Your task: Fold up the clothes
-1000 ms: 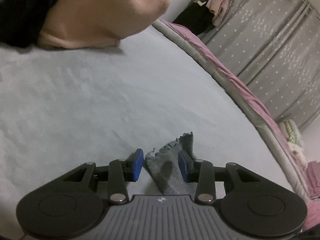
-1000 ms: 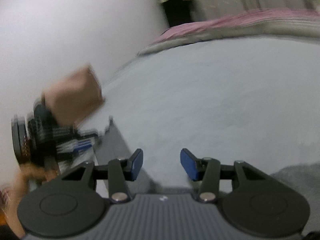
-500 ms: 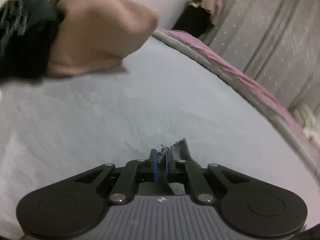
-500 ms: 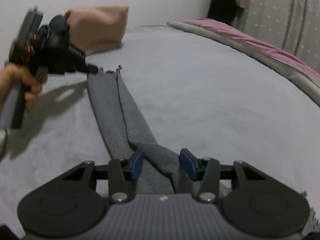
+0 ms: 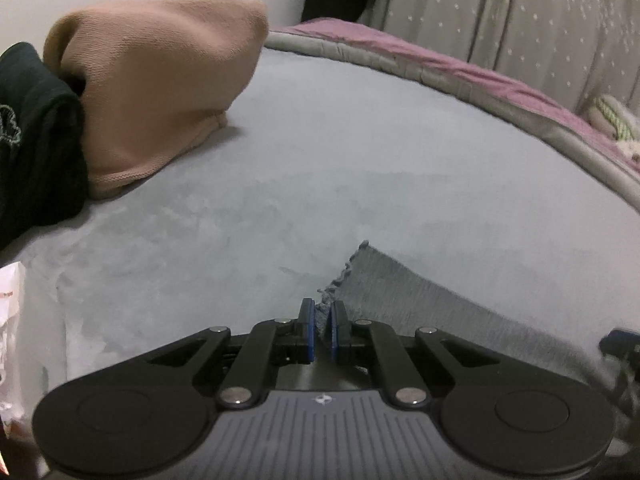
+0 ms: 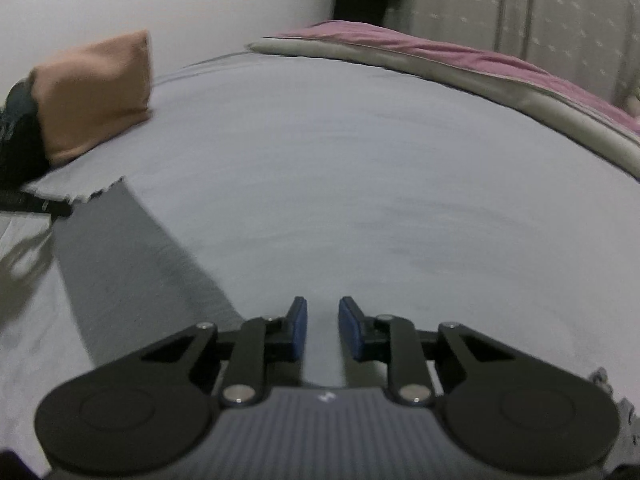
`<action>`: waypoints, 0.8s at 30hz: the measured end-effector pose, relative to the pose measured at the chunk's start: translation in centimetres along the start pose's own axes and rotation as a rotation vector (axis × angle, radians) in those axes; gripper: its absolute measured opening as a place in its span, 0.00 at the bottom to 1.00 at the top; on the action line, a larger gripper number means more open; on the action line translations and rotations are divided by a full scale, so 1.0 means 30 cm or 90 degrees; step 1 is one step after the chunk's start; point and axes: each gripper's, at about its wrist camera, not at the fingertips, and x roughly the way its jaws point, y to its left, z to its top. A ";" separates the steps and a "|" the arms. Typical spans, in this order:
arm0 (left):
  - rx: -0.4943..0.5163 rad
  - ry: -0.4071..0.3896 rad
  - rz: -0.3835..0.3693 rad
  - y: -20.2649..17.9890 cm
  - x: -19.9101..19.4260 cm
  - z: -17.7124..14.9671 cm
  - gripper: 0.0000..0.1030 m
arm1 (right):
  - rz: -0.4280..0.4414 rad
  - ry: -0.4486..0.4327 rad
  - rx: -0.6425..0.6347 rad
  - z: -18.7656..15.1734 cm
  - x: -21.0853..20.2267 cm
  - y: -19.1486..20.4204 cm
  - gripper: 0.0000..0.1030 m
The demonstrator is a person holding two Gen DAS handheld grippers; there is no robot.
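On the grey bed sheet [image 5: 400, 168] we see a long grey garment [image 5: 404, 300] lying stretched flat, its frilled hem end pinched between the blue pads of the left gripper [image 5: 320, 330], whose jaws are pressed together on the cloth. From that hem the strip runs off to the right and toward the camera. Through the right wrist camera the same garment [image 6: 132, 264] stretches away on the left, up to the left tool at the frame edge (only a dark sliver of it shows). Our right gripper [image 6: 322, 330] has its jaws parted with a clear gap and bare sheet [image 6: 380, 184] between them; it holds nothing we can make out. Farther back sit a tan folded sweater [image 5: 160, 80] and, touching its left side, a dark garment [image 5: 36, 136]. A pink-and-grey quilt [image 5: 460, 76] lies along the far edge, before star-dotted curtains [image 5: 540, 20].
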 end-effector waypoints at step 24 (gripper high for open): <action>-0.077 -0.054 -0.058 0.039 -0.046 0.024 0.06 | 0.054 0.015 -0.127 -0.240 -0.282 0.211 0.29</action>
